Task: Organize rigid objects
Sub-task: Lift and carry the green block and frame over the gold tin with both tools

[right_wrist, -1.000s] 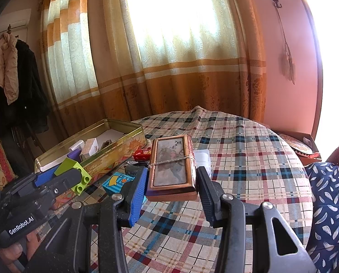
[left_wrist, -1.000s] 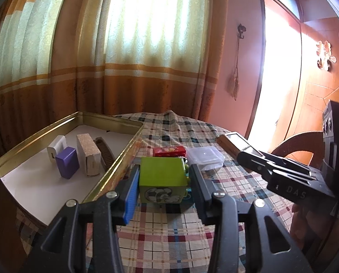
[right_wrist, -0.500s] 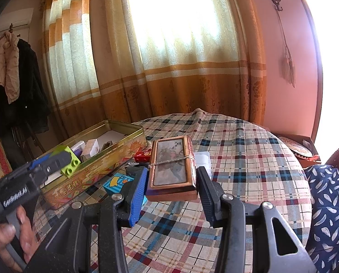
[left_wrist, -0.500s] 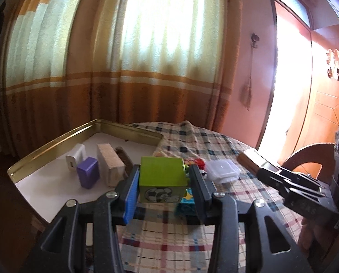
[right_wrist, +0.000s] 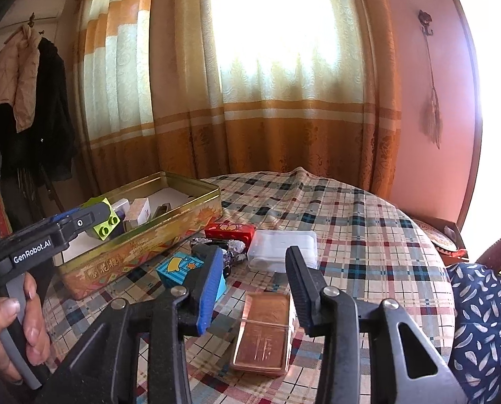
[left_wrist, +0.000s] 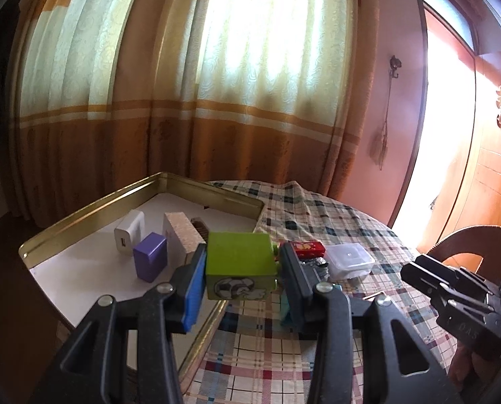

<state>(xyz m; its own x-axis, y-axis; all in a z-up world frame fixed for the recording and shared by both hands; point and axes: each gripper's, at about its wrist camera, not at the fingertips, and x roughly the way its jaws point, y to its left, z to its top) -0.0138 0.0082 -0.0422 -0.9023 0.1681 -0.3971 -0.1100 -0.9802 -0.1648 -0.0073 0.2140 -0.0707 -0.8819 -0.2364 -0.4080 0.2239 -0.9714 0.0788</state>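
My left gripper [left_wrist: 242, 259] is shut on a lime green toy block [left_wrist: 238, 257] with a football picture, held over the near right rim of the open gold tin [left_wrist: 92, 205]. From the right wrist view, that gripper [right_wrist: 95, 217] and the block [right_wrist: 107, 230] hang above the tin's [right_wrist: 142, 252] near end. My right gripper [right_wrist: 255, 262] has its jaws closing with nothing pressed between them. A flat brown box [right_wrist: 263, 333] tied with a thin band lies on the checked cloth just below and between its fingers.
Inside the tin stand a white charger [left_wrist: 129, 232], a purple box [left_wrist: 149, 256] and a beige box [left_wrist: 179, 232]. On the cloth lie a red box [right_wrist: 230, 230], a clear plastic case [right_wrist: 280, 247], a blue block [right_wrist: 179, 269] and crumpled foil [right_wrist: 233, 249]. A chair stands at the right.
The left gripper has carried the green block left, over the tin's rim. The brown box has left the right gripper's jaws and now lies flat on the cloth.
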